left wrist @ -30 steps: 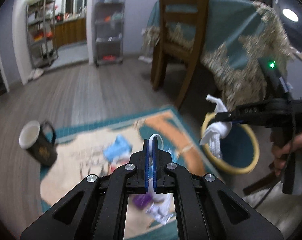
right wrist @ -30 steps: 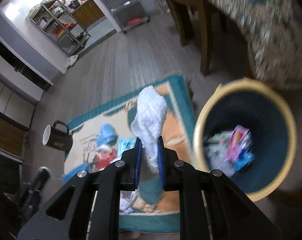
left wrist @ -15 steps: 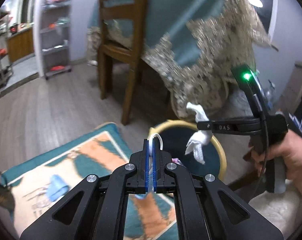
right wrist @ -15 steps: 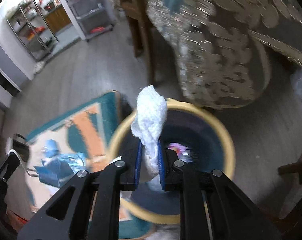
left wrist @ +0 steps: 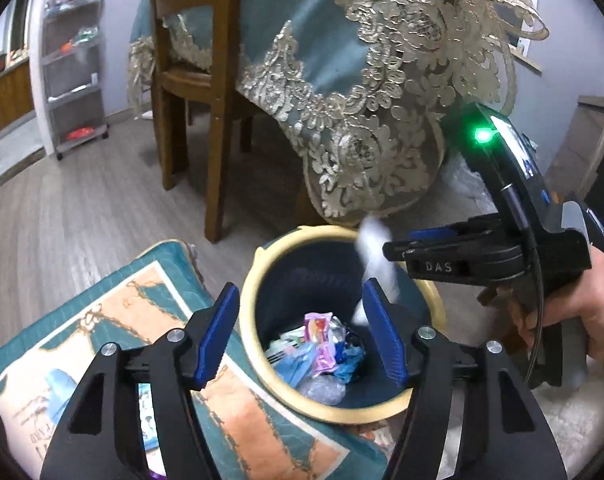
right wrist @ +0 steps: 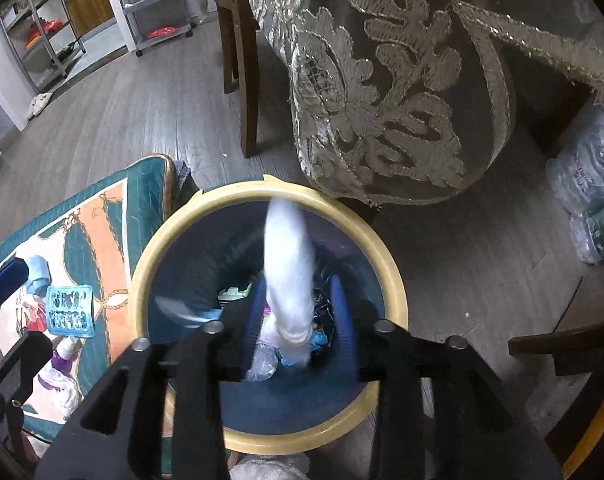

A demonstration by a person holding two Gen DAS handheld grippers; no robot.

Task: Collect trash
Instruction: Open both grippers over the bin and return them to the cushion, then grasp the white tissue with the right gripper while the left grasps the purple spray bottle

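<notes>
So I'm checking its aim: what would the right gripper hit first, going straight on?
Probably the white tissue between the opening jaws of the right gripper, then the rubbish inside the bin.

Ahead, beyond the fingers: wooden chair (left wrist: 190,92) on grey plank floor (left wrist: 62,208), beside teal tablecloth (left wrist: 322,40) with lace hem hanging low. Farther off to the left, wire shelves (left wrist: 76,60) against the wall. Below left, patterned rug (left wrist: 114,312). Far right, pack of water bottles (right wrist: 590,184).
</notes>
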